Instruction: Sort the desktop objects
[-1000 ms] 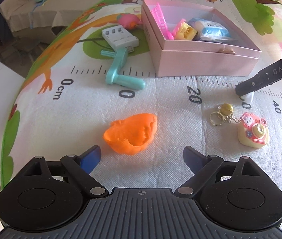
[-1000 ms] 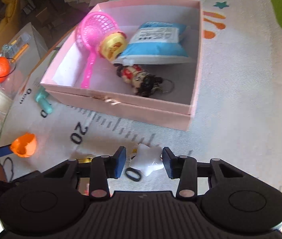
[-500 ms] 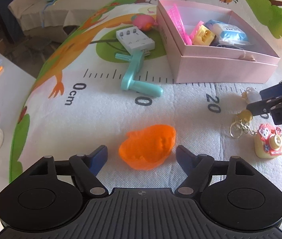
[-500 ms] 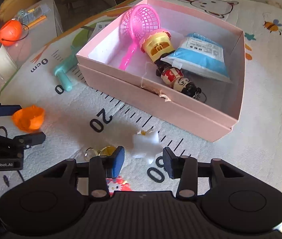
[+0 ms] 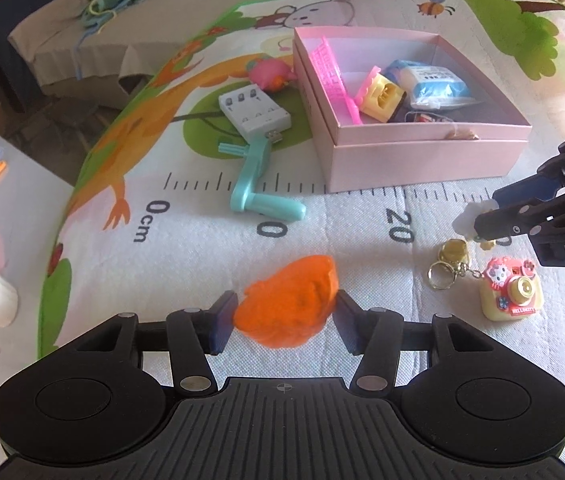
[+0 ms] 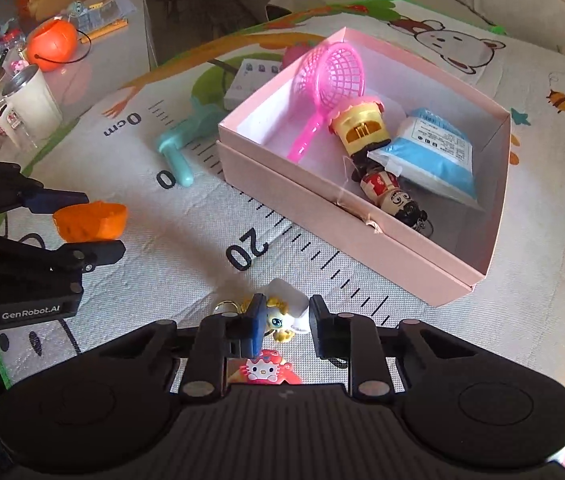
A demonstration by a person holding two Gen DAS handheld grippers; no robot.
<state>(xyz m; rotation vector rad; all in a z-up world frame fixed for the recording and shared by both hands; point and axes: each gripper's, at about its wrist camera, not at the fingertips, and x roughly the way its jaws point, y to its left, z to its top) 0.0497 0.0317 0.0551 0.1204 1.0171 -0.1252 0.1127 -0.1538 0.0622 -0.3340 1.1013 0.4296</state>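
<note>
My left gripper [image 5: 285, 316] is closing on the soft orange moulded toy [image 5: 288, 306], just off the mat; right gripper [image 6: 283, 322] clamps the white star charm [image 6: 288, 312]. Thin sidewall hold: orange toy may squirm out before the pink cardboard box [image 5: 422, 158].

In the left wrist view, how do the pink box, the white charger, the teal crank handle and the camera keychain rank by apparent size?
Largest to smallest:
1. pink box
2. white charger and teal crank handle: alike, not ranked
3. camera keychain, though it lies nearer the camera, so it may look bigger than it is
</note>
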